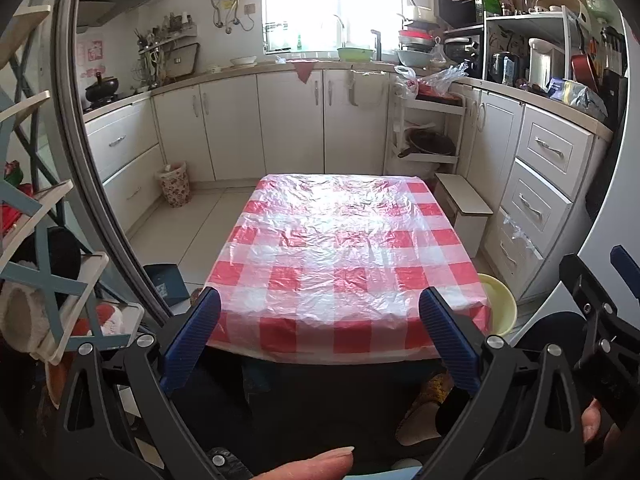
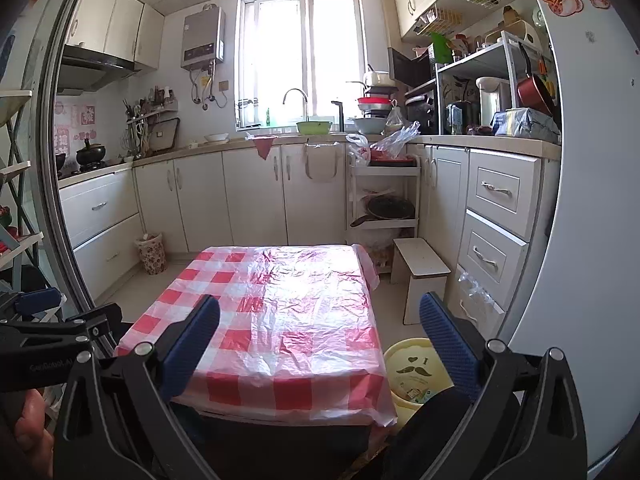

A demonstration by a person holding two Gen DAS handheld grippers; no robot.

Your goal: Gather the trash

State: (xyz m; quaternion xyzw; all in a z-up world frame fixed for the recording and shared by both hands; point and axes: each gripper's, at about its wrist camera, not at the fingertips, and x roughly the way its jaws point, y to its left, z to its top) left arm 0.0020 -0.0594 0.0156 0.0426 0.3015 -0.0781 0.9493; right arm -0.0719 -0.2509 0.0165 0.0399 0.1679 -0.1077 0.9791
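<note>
A low table with a red and white checked plastic cloth [image 1: 340,256] stands in front of both grippers; it also shows in the right wrist view [image 2: 272,320]. No trash shows on the cloth. A pale yellow bin [image 2: 416,372] with some scraps inside stands on the floor by the table's near right corner; its rim shows in the left wrist view [image 1: 500,304]. My left gripper [image 1: 320,320] is open and empty, held before the table's near edge. My right gripper [image 2: 320,328] is open and empty, to the right of the left one.
White kitchen cabinets [image 1: 288,120] run along the back and right. A small white stool [image 2: 420,272] stands right of the table. A flowered waste basket [image 2: 152,254] stands on the floor at the back left. A shelf rack [image 1: 36,240] is at my left.
</note>
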